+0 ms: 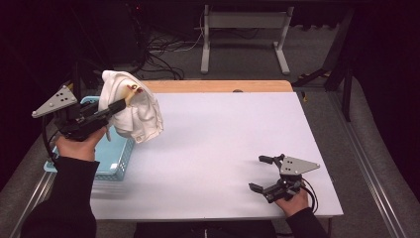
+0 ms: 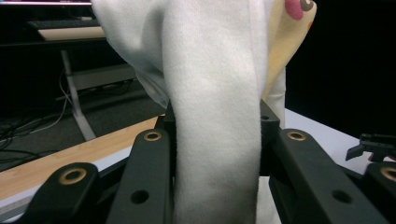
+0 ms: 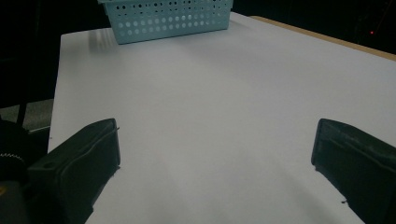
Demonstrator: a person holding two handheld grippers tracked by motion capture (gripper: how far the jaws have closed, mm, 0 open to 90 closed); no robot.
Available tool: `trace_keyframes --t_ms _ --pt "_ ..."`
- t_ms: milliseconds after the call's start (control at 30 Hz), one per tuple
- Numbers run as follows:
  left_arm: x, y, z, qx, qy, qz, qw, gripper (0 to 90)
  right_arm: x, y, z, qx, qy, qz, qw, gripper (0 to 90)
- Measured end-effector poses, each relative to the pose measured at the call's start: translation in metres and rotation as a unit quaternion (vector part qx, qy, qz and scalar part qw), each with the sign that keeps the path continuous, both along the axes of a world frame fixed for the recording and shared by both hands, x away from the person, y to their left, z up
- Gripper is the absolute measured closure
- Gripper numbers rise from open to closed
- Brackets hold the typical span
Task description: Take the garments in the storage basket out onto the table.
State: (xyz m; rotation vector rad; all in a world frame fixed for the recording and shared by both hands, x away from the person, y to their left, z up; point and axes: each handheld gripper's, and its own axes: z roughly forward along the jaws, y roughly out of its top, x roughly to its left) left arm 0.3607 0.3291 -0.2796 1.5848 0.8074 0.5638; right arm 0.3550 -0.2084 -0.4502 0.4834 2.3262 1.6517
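A bunched white cloth (image 1: 131, 106) with a yellow printed patch hangs in the air above the table's left side, over the edge of a light blue basket (image 1: 116, 158). My left gripper (image 1: 121, 104) is shut on it; in the left gripper view the white cloth (image 2: 215, 93) runs up between the two jaws and fills the middle. My right gripper (image 1: 262, 173) rests near the table's front right corner, open, with nothing between its jaws. In the right gripper view the bare white table (image 3: 224, 107) lies between the spread jaws and the basket (image 3: 168, 18) stands far off.
The white table top (image 1: 223, 144) has a wooden strip (image 1: 218, 86) along its far edge. Beyond it are a white desk frame (image 1: 245, 34) and cables on the grey floor. A metal rail runs along the table's right side.
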Motion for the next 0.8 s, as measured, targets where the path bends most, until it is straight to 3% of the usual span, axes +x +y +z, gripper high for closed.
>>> trace_keyframes --t_ms 433,800 --pt "0.008 -0.039 -0.004 -0.006 0.006 -0.032 0.9995 68.2 0.0 0.0 0.0 0.001 0.0 0.002 1.0 1.8" --pt "0.016 -0.074 -0.016 -0.01 0.015 -0.066 0.9977 68.2 0.0 0.0 0.0 0.001 -0.001 0.003 1.0 1.8"
